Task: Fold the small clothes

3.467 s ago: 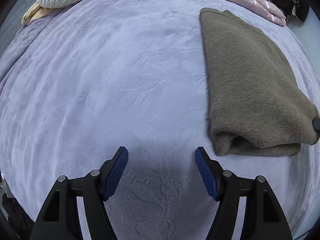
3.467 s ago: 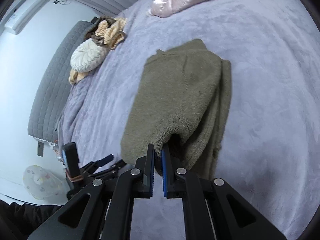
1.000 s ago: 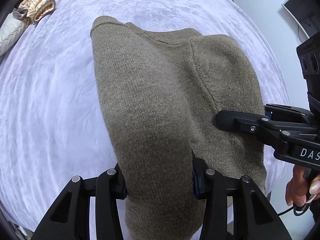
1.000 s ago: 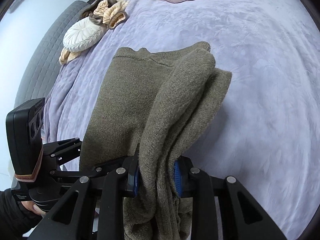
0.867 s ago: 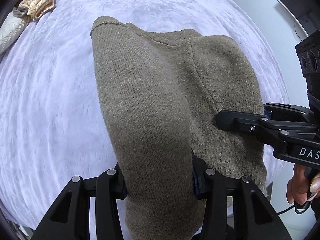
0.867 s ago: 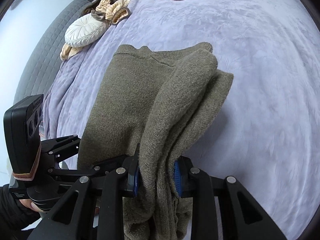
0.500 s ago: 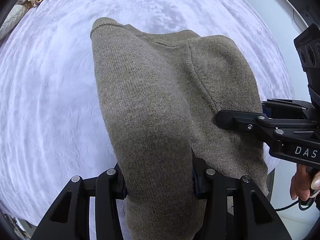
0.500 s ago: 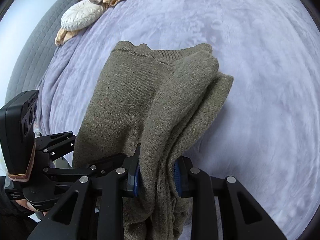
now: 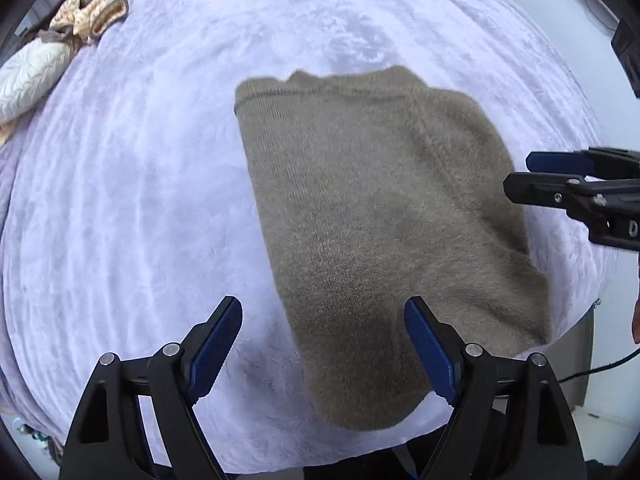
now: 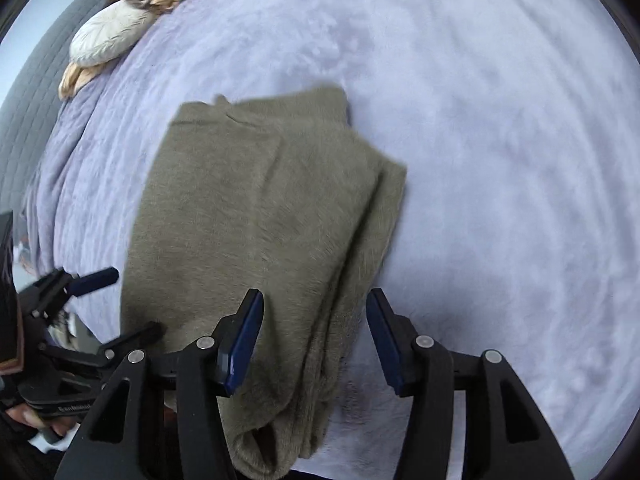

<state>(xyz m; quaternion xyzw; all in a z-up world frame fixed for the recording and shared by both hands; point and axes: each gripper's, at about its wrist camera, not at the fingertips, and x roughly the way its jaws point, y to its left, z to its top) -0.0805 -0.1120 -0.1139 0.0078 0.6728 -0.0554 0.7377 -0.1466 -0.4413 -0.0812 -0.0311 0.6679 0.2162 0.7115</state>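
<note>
While the olive sweater lay folded at the near edge of the lilac bed, both the left gripper and right gripper had just been opening, jaws apart, nothing pinched. Release looked complete; next would likely come another fold, needing a fresh grasp on an edge.

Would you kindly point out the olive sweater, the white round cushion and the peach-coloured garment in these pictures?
olive sweater [image 9: 360,220]: left wrist view, middle of its folded top layer.
white round cushion [image 10: 106,38]: right wrist view, centre of its pleated face.
peach-coloured garment [image 9: 94,16]: left wrist view, middle of the crumpled bundle.
</note>
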